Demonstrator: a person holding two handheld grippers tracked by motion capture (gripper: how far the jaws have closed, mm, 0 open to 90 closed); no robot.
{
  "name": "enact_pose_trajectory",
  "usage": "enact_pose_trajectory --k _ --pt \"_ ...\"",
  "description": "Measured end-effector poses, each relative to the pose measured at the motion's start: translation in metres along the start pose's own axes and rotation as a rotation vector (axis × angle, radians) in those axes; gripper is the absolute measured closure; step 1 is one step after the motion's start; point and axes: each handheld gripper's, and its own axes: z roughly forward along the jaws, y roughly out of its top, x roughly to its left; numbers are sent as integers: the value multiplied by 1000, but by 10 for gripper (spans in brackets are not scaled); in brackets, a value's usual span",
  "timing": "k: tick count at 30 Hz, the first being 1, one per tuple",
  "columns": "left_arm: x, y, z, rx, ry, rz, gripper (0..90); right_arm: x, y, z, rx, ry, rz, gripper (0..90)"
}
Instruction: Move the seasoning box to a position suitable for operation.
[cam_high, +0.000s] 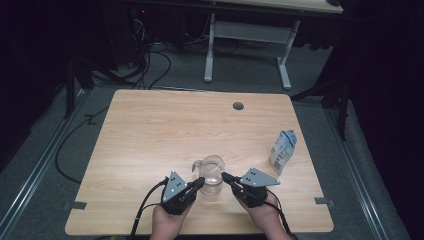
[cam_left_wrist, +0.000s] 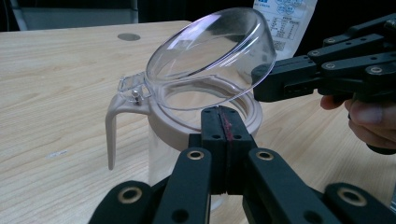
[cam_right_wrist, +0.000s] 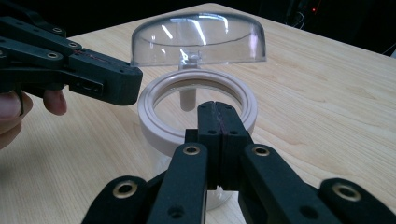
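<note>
Both grippers, left (cam_high: 199, 183) and right (cam_high: 226, 177), sit clamped shut and empty, flanking the clear jug (cam_high: 212, 175) at 9 and 3 o'clock, lid (cam_left_wrist: 210, 56) flipped up.

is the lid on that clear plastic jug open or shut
Open: the clear domed lid is swung up on its hinge, clear of the jug's pale rim, mouth exposed.

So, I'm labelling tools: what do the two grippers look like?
Both are black, with jointed arms and brass-coloured pivot rings. The left gripper and the right gripper each carry a grey three-cornered plate with dark dots and trail a black cable.
</note>
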Motion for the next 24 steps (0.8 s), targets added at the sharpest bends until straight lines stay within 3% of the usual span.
enact_pose_trajectory --k 15,24 --pt "4 4 -3 -30 0 -19 900 0 -2 0 -14 -1 -13 900" --pt "15 12 -9 -74 25 -43 899 0 -3 0 -23 3 -2 900"
